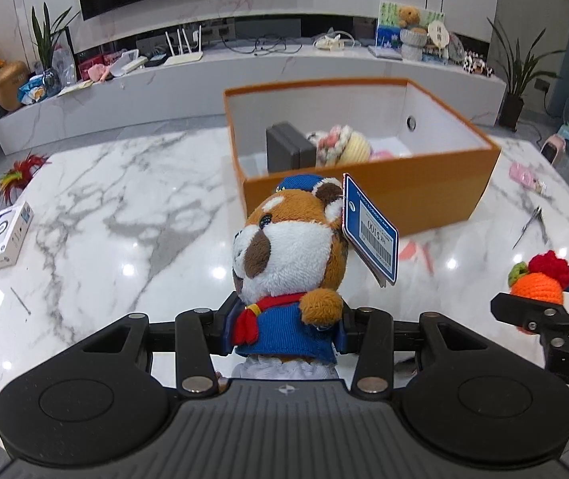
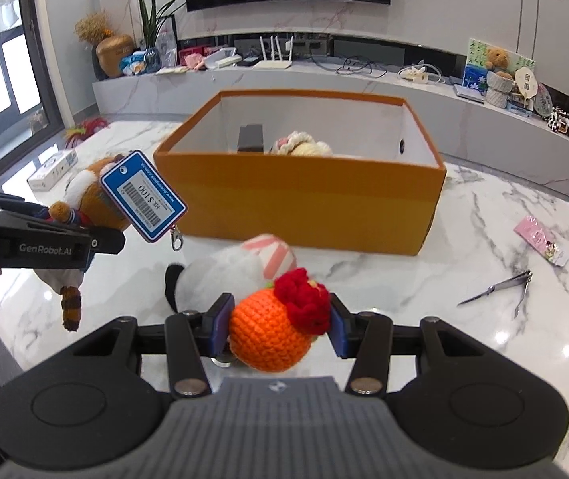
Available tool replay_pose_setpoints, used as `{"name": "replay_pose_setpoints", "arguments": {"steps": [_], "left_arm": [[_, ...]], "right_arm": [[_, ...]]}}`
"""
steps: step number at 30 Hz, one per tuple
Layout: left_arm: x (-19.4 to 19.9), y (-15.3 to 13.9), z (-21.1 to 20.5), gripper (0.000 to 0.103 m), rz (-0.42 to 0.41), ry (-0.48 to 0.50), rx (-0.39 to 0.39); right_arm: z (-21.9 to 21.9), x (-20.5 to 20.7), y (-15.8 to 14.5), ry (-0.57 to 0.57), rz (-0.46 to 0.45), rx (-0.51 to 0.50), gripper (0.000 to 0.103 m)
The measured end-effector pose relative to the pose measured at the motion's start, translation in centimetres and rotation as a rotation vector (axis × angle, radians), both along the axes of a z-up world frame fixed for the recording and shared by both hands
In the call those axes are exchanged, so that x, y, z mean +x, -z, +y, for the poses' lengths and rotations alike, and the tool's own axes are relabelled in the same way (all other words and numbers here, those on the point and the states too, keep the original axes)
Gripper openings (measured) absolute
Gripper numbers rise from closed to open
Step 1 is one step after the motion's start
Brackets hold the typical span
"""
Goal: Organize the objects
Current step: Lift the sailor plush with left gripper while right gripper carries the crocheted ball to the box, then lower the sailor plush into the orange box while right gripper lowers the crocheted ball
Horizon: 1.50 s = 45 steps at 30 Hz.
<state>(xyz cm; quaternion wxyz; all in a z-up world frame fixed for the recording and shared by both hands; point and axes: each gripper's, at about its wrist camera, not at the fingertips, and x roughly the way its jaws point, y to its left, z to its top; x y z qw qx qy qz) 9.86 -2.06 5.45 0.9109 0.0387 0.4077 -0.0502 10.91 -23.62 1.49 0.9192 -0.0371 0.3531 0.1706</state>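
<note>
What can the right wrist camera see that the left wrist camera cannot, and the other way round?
Only the right wrist view shows the white plush with pink stripes lying on the table in front of the box, and the red panda plush's striped tail hanging below the left tool.

Only the left wrist view shows the red panda plush's face and its blue cap.

Both show the orange box, the crochet orange gripped by the right tool, the blue price tag, the scissors and the white carton.
</note>
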Motion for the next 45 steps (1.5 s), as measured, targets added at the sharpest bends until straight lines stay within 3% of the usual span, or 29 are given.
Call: {"name": "replay_pose_setpoints", "arguments": {"steps": [5,12,17,25,38,45], "left_arm": [[2.5,-2.8,0.3,0.050,-0.046,-0.020,-0.072],[8.7,-4.7,0.5,0.050,-0.109,-0.050,-0.141],[12.1,-2.3,0.3,0.050,-0.093,-0.087,-0.186],[14.3,0.2,-1.9,0.050,-0.136,-0.056,-0.157],[14.4,1.7,-2.1,0.048,-0.089,-0.090,-0.108],[14.5,1.4,-1.7,0.048,-0.085,-0.107,-0.101]], "right_arm": [[-0.2,1.4,-2.7,0.072,-0.107,-0.005,0.051],[-0.7,7.8,-6.5,0.132,-0.205,0.141,0.051],[-0.2,12.2,-4.9,0.154,-0.211,0.193,0.051],[0.8,17.2,-1.1,0.168,-0.151,0.198,0.051],[3.0,18.6,2.4,0.193,-0.088,0.089,0.051],[3.5,18.1,2.5,0.193,-0.058,0.003,0.050]]}}
